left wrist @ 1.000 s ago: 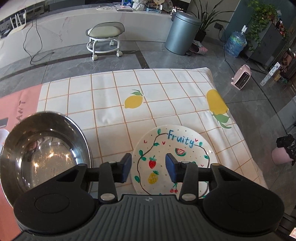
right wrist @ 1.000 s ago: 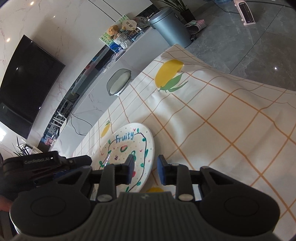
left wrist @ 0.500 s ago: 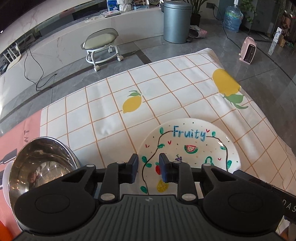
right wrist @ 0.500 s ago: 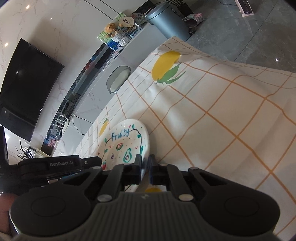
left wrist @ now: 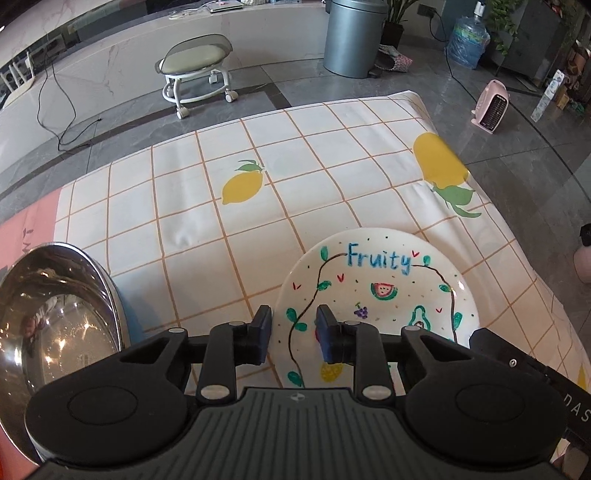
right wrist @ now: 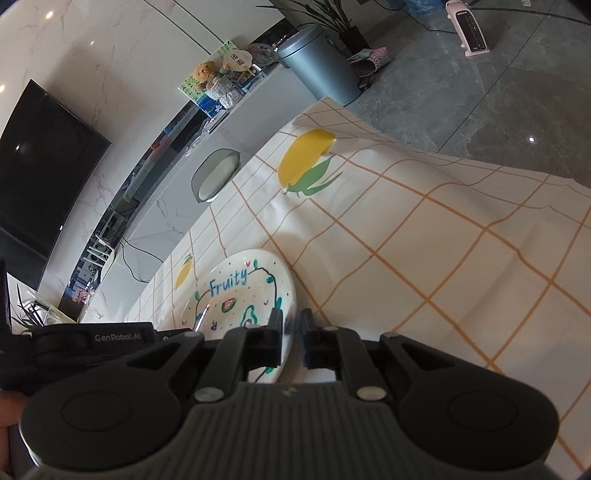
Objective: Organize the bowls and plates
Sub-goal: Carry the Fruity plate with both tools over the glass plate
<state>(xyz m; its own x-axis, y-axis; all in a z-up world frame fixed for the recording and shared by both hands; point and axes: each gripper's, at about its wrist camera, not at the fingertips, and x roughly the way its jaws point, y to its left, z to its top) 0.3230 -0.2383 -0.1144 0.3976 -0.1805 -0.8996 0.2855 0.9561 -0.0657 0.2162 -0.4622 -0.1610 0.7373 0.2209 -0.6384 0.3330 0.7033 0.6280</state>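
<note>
Right gripper (right wrist: 291, 334) pinching the plate (right wrist: 236, 291) rim at lower centre, jaws just eased slightly, left gripper (left wrist: 293, 334) jaws narrowed, straddling the plate's left edge, grip unclear, steel bowl (left wrist: 55, 317) lower left, lemon tablecloth (left wrist: 295, 177) beyond, stool (left wrist: 195, 70) upper left

Room behind the table
A stool (left wrist: 197, 61) stood by the marble counter (left wrist: 122, 55); a grey bin (left wrist: 352, 35), water jug (left wrist: 467, 44) and pink heater (left wrist: 493, 109) sat on the floor, a dark TV (right wrist: 40, 173) on the wall
</note>
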